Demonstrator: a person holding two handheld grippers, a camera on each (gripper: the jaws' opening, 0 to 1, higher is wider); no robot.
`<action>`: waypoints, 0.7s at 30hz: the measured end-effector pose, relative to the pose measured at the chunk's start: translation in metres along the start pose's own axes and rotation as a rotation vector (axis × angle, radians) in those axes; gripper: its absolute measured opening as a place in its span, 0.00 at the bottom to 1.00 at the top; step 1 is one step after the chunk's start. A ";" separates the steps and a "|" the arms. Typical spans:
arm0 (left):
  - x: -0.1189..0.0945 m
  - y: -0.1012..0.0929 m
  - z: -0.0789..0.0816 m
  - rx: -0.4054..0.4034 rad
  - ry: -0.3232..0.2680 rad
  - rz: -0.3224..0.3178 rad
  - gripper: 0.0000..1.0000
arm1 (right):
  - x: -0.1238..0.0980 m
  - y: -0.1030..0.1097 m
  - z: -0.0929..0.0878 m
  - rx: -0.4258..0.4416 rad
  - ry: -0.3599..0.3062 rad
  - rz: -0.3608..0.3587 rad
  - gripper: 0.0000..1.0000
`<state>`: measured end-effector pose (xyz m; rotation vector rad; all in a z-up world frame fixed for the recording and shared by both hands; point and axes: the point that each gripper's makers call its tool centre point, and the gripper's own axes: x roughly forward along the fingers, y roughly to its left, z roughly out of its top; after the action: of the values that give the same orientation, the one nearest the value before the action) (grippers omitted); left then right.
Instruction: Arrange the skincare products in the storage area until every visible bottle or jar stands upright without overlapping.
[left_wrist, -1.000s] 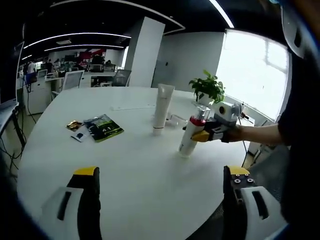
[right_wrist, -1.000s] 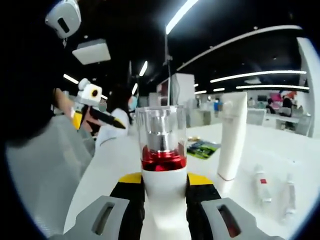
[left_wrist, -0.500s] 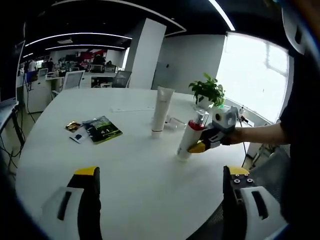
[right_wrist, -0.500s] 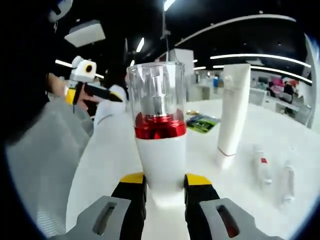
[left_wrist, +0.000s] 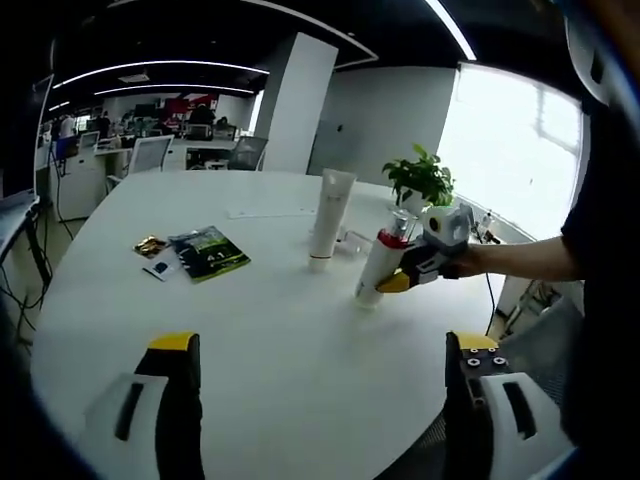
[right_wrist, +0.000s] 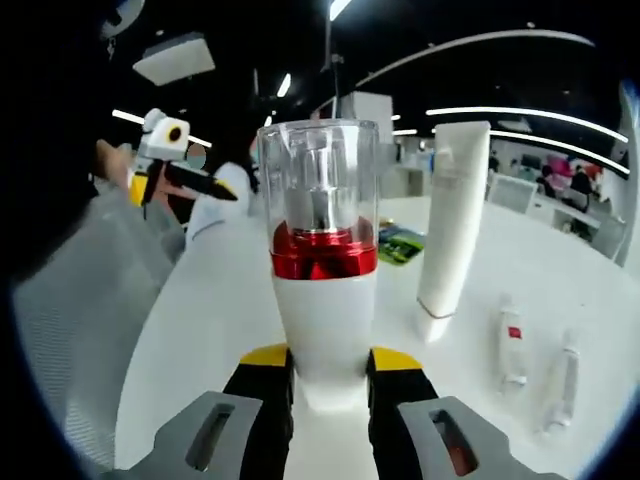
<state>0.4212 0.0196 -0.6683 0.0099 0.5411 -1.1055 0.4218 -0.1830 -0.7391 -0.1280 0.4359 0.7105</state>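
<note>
Upright, pump bottle (right_wrist: 323, 290) between right claw (right_wrist: 323, 372) jaws, on table (right_wrist: 200, 340)

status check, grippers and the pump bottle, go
Right gripper shut on pump bottle, tilted on table. Left gripper open. White tube upright beside it, apart.

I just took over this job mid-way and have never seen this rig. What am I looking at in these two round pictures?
A person holds a two-jaw gripper in each hand; each carries a fisheye camera looking along its jaws. In the left gripper view, the left gripper is open over the white table. The right gripper is shut on a pump bottle with a red collar, seen tilted from the left. A white tube stands upright; two small tubes lie flat. A green packet and a plant are there too.
</note>
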 end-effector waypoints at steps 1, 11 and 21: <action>0.001 0.000 0.000 -0.001 0.000 0.001 0.95 | -0.001 -0.003 0.000 0.000 0.001 0.001 0.20; 0.006 0.004 -0.006 -0.009 0.024 0.003 0.95 | 0.000 -0.039 0.001 -0.011 -0.009 0.008 0.20; 0.010 0.004 -0.011 -0.013 0.048 0.001 0.95 | 0.003 -0.074 0.003 -0.029 -0.014 -0.004 0.20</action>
<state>0.4236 0.0157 -0.6829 0.0249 0.5911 -1.1033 0.4738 -0.2365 -0.7396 -0.1509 0.4122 0.7132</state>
